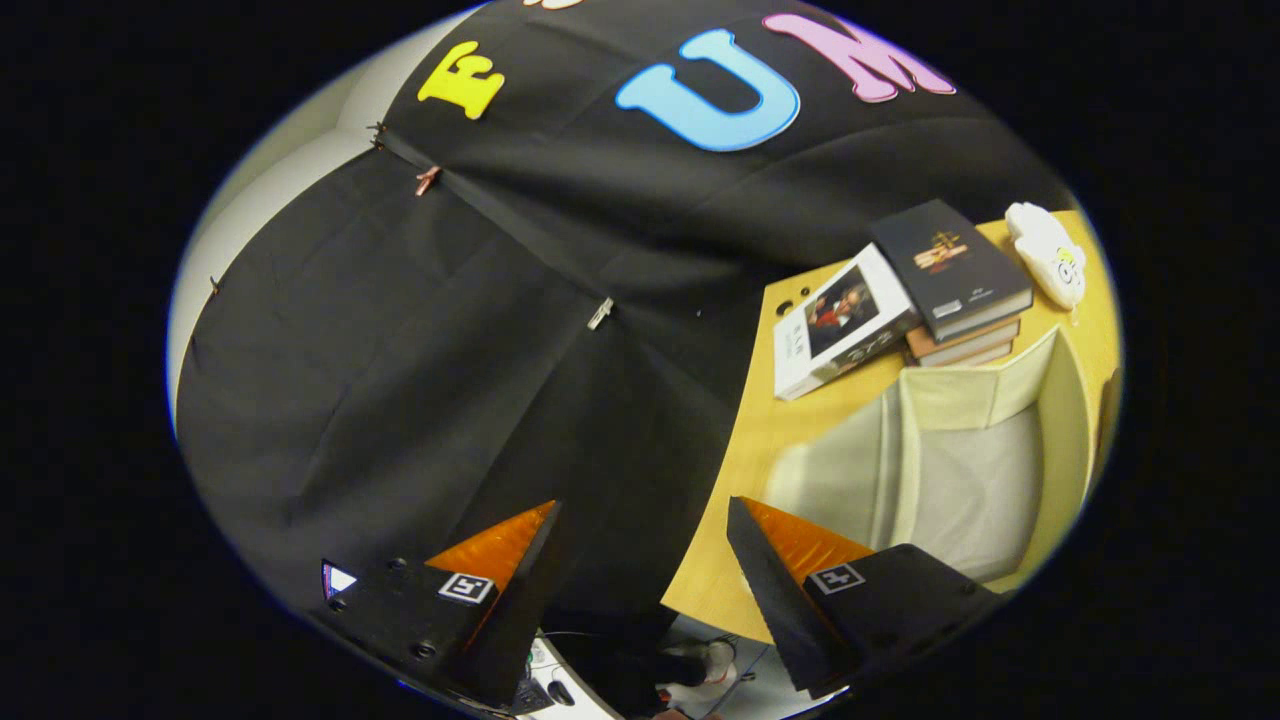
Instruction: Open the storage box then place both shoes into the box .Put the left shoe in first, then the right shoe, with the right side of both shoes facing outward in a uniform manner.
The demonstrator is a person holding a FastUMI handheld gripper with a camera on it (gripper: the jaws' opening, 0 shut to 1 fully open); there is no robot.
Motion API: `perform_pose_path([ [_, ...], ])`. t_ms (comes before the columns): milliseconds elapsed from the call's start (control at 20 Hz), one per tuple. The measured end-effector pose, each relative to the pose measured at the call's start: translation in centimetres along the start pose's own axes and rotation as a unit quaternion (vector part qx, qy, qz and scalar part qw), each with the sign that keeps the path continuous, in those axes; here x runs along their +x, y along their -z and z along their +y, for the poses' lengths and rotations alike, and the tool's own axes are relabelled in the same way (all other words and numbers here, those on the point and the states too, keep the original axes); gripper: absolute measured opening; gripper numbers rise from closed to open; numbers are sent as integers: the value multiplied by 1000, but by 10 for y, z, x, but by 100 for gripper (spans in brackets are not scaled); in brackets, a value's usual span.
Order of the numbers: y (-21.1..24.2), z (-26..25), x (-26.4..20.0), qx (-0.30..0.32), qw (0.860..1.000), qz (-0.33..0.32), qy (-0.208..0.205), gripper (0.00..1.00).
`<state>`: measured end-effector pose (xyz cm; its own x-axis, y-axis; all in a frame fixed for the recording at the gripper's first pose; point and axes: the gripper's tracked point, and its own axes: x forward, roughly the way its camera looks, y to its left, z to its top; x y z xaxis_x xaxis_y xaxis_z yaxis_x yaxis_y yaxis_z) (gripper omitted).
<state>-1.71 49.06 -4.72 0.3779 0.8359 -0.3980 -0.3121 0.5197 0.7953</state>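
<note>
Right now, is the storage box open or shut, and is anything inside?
Open: the storage box shows its pale inner walls and bare floor, with no shoe seen inside. The gripper is open, holding nothing.

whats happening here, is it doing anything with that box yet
Not yet. The handheld gripper is open, its fingers spread apart with nothing between them, held off the edge of the wooden table. The storage box sits on the table just beyond the right-hand finger, with its pale inside showing. Past the box is a stack of books, another book leaning against the stack, and a small white toy near the far corner.
</note>
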Motion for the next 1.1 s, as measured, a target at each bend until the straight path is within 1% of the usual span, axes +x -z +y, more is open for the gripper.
perform_pose_path([
  [150,-35,-38,-41,-37,997,-57,40,98],
  [250,-56,-75,-72,-73,990,-91,82,98],
  [350,-74,-119,-107,-121,976,-115,138,98],
  [450,-93,-161,-146,-167,955,-138,200,98],
  [500,-100,-184,-164,-181,945,-147,229,98],
  [550,-103,-203,-179,-185,939,-153,247,98],
  [700,-94,-249,-217,-174,931,-158,278,98],
  [800,-77,-293,-245,-176,918,-148,323,98],
  [850,-64,-314,-257,-176,913,-136,341,98],
  [950,-37,-345,-272,-177,907,-109,366,98],
  [1050,-11,-379,-282,-193,891,-71,404,98],
  [1100,5,-393,-283,-197,887,-49,414,98],
])
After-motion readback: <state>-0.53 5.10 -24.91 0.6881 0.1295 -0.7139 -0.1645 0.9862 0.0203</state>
